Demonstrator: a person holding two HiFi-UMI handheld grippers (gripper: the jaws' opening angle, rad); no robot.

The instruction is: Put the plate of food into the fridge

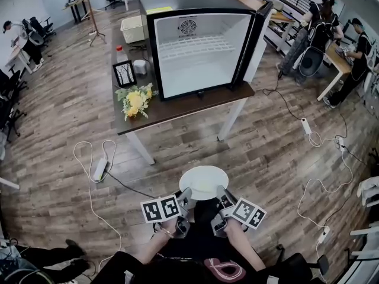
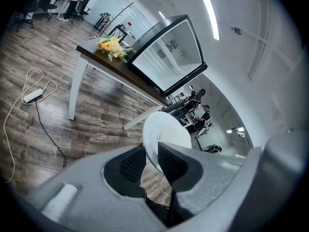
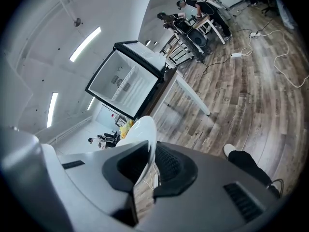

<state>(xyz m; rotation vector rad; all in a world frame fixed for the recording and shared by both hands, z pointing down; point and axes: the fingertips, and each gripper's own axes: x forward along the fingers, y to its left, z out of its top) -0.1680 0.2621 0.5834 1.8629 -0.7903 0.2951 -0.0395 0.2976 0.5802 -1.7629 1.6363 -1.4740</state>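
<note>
Round white plate (image 1: 203, 181) is held over the wood floor (image 1: 266, 152), w/ L gripper (image 1: 187, 195) pinching its rim at approx. 7 o'clock and R gripper (image 1: 221, 195) pinching it at 5. Open black mini fridge (image 1: 201, 46), white inside, stands on the dark worktop (image 1: 177, 107) at 12 o'clock, well apart from the plate.

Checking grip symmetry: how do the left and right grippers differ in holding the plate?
The left gripper clamps the plate at its left near rim, the right gripper at its right near rim. The left gripper's jaws stand wider apart round the rim than the right gripper's. Both are shut on it, facing the open fridge.
</note>
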